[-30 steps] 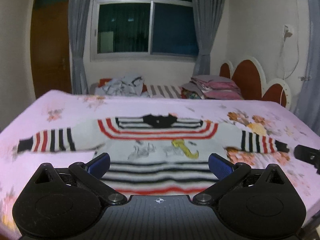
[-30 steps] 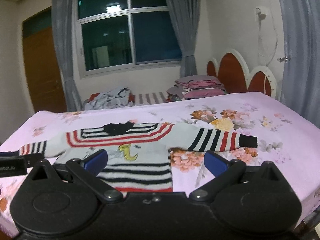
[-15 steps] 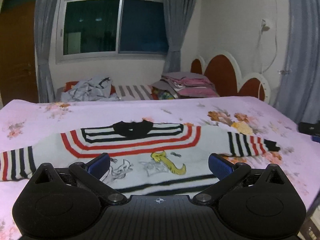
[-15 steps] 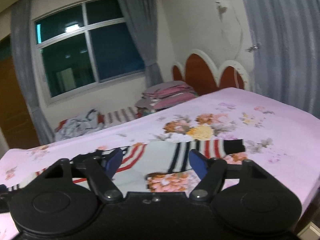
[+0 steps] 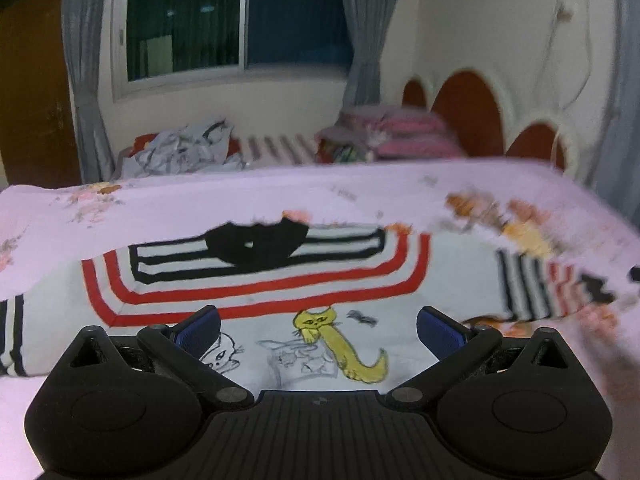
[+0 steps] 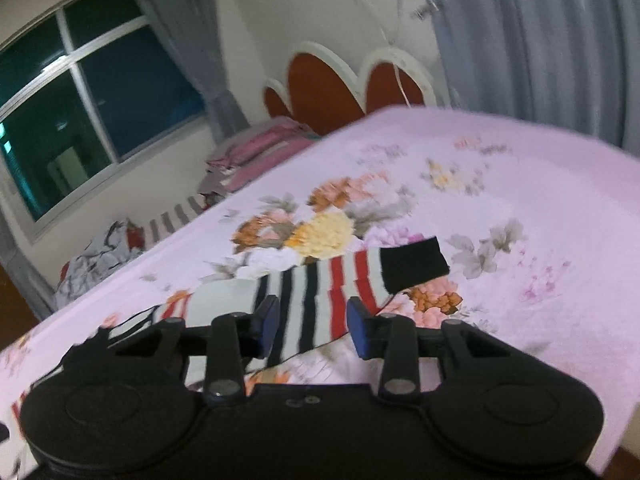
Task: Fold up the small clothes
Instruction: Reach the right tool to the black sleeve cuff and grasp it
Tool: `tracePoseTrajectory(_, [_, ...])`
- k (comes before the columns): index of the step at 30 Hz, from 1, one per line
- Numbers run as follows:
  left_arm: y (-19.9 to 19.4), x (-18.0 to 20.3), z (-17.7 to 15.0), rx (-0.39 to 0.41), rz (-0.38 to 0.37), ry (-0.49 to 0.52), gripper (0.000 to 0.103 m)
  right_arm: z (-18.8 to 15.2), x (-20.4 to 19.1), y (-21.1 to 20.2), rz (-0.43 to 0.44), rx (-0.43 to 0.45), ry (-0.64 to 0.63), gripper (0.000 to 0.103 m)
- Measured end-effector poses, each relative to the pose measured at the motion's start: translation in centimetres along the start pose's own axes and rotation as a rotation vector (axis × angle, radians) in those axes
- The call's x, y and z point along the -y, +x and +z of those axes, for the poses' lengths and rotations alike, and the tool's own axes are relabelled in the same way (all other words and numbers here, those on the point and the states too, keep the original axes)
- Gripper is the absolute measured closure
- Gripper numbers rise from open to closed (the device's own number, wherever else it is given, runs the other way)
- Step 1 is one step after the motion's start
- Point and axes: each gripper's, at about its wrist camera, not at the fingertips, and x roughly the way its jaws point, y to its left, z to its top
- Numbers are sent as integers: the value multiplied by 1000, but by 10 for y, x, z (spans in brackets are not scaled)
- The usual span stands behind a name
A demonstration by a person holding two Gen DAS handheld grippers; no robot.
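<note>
Floral pink bedsheet, sweater spread flat: my right gripper, jaws just been closing, straddles its striped sleeve ungripped, cuff pointing away; my left gripper gapes over the chest.

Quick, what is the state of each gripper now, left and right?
Left gripper: open, empty, above the sweater.
Right gripper: jaws have just been closing around the striped sleeve, not yet pressing.

Striped sleeve on floral bedsheet, headboard
</note>
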Motion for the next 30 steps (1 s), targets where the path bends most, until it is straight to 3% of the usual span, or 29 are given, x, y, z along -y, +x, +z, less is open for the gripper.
tracePoseTrajectory(8, [62,53,11,-114,30,90,0,8,54,91,-36,-123,174,65])
tracePoseTrajectory(13, [81,72,12,-157,38,137,0,6,71,117,-29,-132,226,62])
tracePoseTrajectory(19, [92,81,27,-154,60,156,0,5,90,140,-8,-159,345,63])
tracePoseTrajectory(25, [108,70,36,-211,28,46,0,7,96,151,-2,-147,318,76])
tracePoseTrajectory(27, [111,68,36,-220,37,28,0,8,98,152,-5,-150,302,96])
tracePoseTrajectory(30, [111,66,36,-221,51,33,0,18,84,128,39,-57,172,96])
